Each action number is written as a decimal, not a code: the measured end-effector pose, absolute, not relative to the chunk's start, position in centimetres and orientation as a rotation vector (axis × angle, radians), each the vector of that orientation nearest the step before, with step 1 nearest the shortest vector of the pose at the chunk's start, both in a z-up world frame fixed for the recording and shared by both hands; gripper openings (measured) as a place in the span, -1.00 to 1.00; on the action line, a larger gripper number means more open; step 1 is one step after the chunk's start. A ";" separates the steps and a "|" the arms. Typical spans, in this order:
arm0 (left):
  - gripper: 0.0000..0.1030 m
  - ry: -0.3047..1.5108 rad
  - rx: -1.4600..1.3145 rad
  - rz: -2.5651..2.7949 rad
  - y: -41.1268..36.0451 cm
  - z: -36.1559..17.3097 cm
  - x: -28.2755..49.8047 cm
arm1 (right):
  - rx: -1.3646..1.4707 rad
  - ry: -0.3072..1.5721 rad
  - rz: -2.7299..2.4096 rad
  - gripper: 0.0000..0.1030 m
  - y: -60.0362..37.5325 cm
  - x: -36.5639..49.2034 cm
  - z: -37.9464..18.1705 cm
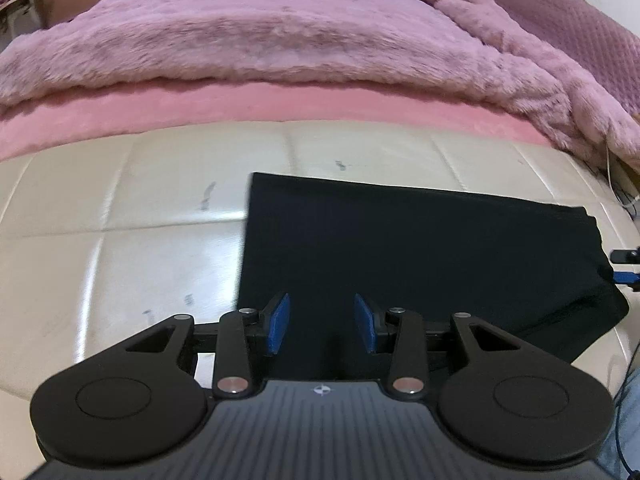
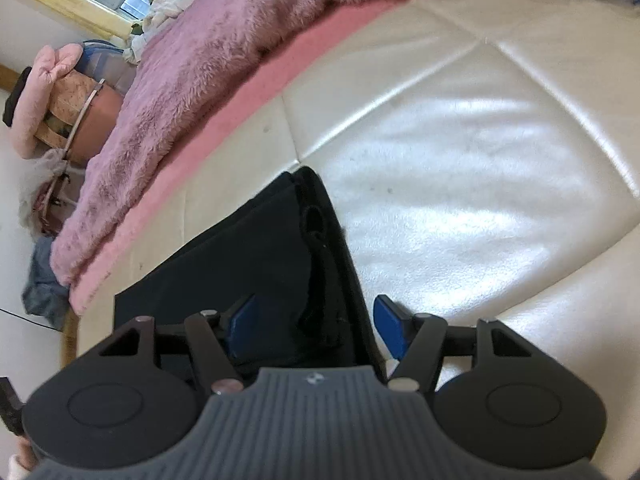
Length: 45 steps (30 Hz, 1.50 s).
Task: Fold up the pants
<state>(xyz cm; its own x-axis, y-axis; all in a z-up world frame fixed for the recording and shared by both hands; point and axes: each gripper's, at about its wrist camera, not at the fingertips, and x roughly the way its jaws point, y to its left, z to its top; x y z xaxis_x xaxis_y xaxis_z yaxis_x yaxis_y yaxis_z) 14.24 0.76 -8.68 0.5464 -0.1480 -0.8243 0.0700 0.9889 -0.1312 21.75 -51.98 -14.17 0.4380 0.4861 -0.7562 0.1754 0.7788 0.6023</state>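
Pants (image 1: 420, 248) lie as a compact black rectangle on the cream quilted bench (image 1: 120, 208), ahead of and under both sets of jaws, so the folding looks mostly done (perhaps one more fold or a tidy-up remains). Left gripper (image 1: 322, 326) hovers with jaws apart and nothing clamped; right gripper (image 2: 316, 330) has jaws wide, straddling the cloth's edge. Only the right view shows the layered waistband end; only the left shows the whole outline.

One folded black pants (image 1: 420, 248), two tongs (image 1: 322, 326) (image 2: 316, 326), one furry pink blanket (image 1: 248, 32).
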 end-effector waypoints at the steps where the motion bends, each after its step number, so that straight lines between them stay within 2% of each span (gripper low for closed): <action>1: -0.13 0.987 -0.082 -0.136 0.4 -8.7 14.3 | 0.703 1.134 0.226 0.19 -52.1 22.1 -14.6; 7: -0.13 1.013 -0.061 -0.174 -1.4 -9.4 14.8 | 0.828 1.201 0.364 0.17 -53.1 23.6 -17.0; 9: -0.13 1.024 -0.064 -0.175 -1.7 -9.7 15.0 | 0.880 1.226 0.400 0.11 -53.7 23.9 -17.8; 16: -0.13 1.053 -0.084 -0.192 -2.8 -10.6 15.8 | 0.928 1.222 0.440 0.10 -53.8 25.1 -18.7; 19: -0.13 1.057 -0.095 -0.200 -3.1 -11.0 16.4 | 0.914 1.219 0.436 -0.31 -53.6 25.2 -19.0; 23: -0.13 1.063 -0.103 -0.216 -3.8 -11.4 17.3 | 0.920 1.212 0.416 -0.64 -53.5 25.3 -19.4; 26: -0.13 1.049 -0.081 -0.243 -4.8 -11.5 18.2 | 0.909 1.201 0.415 -0.75 -53.4 25.1 -19.1; 33: -0.13 0.991 -0.014 -0.318 -8.0 -11.2 21.1 | 0.823 1.099 0.458 -0.80 -51.3 24.8 -13.4; 39: -0.13 0.966 0.076 -0.389 -11.3 -12.1 24.5 | 0.689 1.082 0.468 -0.81 -47.4 25.4 -7.3; 45: -0.15 0.929 0.175 -0.393 -13.7 -13.8 26.7 | 0.630 1.072 0.454 -0.81 -45.3 25.6 -3.7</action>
<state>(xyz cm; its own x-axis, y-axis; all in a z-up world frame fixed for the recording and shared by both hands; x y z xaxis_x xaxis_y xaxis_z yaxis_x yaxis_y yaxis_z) 26.71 -13.72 -13.77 0.5343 -0.2533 -0.8065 0.4022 0.9153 -0.0211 25.60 -45.28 -3.70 0.4155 0.6237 -0.6621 -0.0417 0.7402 0.6711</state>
